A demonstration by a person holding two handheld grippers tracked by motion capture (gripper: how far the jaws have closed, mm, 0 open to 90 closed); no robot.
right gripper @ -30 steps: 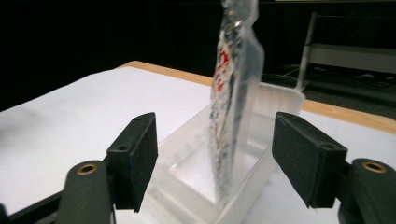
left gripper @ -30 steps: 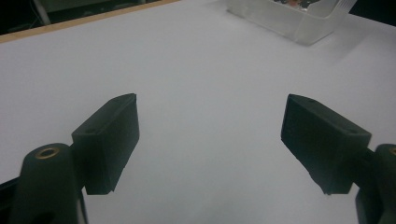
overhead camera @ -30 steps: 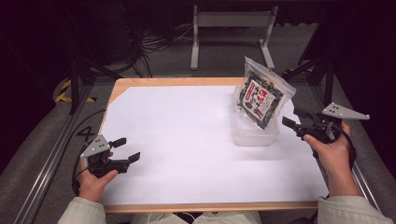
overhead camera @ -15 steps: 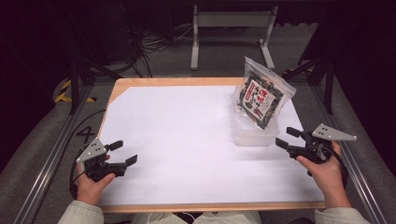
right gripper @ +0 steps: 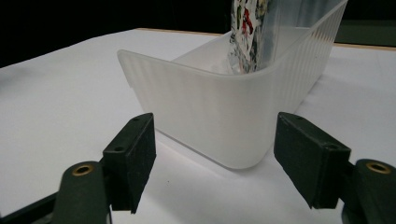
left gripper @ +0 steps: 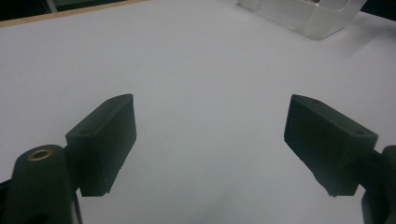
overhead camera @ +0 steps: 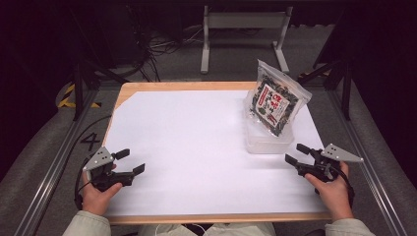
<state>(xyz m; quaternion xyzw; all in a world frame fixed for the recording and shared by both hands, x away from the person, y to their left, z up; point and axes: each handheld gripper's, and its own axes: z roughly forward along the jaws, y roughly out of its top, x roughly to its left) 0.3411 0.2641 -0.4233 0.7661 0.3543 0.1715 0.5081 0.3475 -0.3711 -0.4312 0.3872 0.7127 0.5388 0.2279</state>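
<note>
**Right tool down at the tub, both tools empty**

My right tool has dropped over the last sec: it was up beside the snack bag, now it's low over the table, just short of the near corner of the clear tub. Jaws wide, nothing btwn them; they haven't really changed width. In the right tool's own view the tub's rounded corner sits dead ahead, framed by the two jaws but not touched.

Bag stands tilted in the tub at the far right of the table, top sticking well above the rim. Neither has shifted.

Left tool has barely moved, near the front left edge, jaws wide, bare white sheet ahead, tub well apart at the far end of its view.

My read: the drop lines me up w/ the tub wall. Next I'd push fwd so one jaw goes inside the rim. Risk: nudging the light tub or tipping the bag.
</note>
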